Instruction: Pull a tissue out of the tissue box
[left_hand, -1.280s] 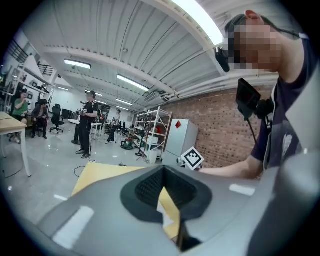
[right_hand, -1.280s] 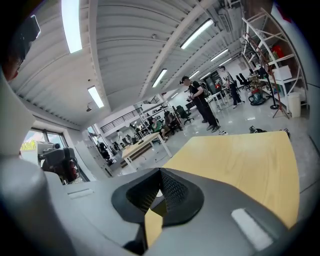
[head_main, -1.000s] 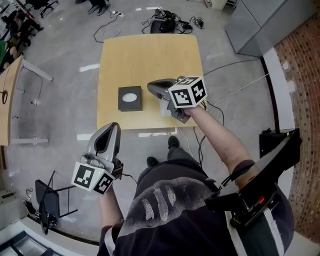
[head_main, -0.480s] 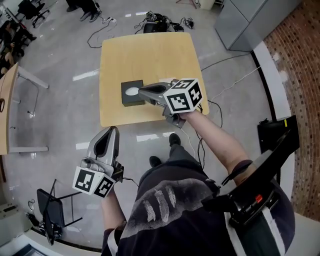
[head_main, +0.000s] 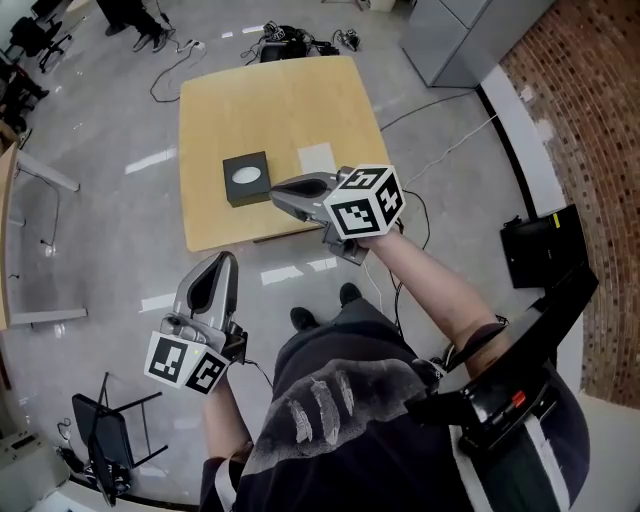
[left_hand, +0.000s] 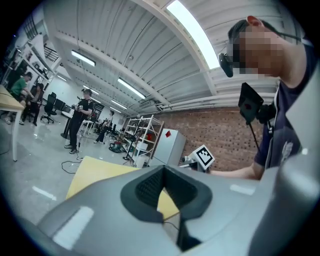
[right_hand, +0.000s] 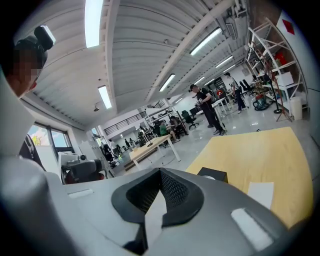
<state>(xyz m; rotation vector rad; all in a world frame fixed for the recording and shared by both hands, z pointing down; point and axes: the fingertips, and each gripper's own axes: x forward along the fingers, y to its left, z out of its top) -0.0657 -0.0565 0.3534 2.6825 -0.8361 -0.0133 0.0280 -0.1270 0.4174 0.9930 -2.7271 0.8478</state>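
Observation:
A dark tissue box (head_main: 246, 178) with a white oval opening stands on the wooden table (head_main: 280, 100), near its front edge. A white tissue (head_main: 317, 158) lies flat on the table to the right of the box. My right gripper (head_main: 278, 186) hovers above the table's front edge, just right of the box, jaws shut with nothing in them. In the right gripper view the box (right_hand: 212, 174) and the tissue (right_hand: 260, 194) lie beyond the shut right gripper (right_hand: 161, 172). My left gripper (head_main: 222, 258) hangs over the floor short of the table, also shut and empty.
Cables (head_main: 290, 40) lie on the floor beyond the table. A grey cabinet (head_main: 460, 35) and a brick wall (head_main: 590, 130) are at the right. Another desk (head_main: 10, 190) is at the left and a chair (head_main: 100, 440) at the lower left. People and shelves stand in the distance.
My right gripper has drawn back toward me and risen, and the tissue now lies uncovered on the table. My left gripper has shifted slightly sideways.

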